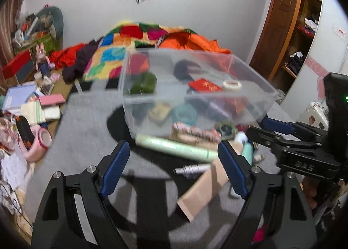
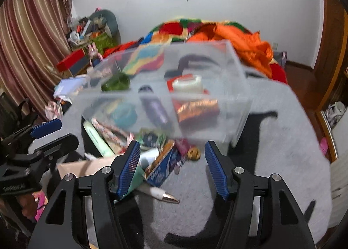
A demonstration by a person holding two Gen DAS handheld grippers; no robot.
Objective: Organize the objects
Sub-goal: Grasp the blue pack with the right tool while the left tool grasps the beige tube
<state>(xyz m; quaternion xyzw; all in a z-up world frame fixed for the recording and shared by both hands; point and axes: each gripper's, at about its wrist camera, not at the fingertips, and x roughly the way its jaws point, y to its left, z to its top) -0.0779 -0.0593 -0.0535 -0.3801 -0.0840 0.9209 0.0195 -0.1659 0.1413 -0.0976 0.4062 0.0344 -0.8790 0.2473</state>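
Both my left gripper [image 1: 173,157] and right gripper [image 2: 171,157] were spread, empty, mid-sort; next I'd probably grab that green tube [image 1: 176,147] for the clear bin [image 1: 195,99].

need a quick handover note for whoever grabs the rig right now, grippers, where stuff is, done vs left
Left gripper: open, empty, aimed at the pile in front of the bin.
Right gripper: open, empty, low over the same pile.
Clear bin sits on the grey rug. Inside it: tape roll, red booklet, green ball, teal ring and more, blurred.
Still on the rug by the bin: green tube, brown envelope, silver cylinder, white pen, blue packet, striped item.
Done: part of the items are binned.
Left: pick up the loose pile; the green tube looks nearest the left gripper.
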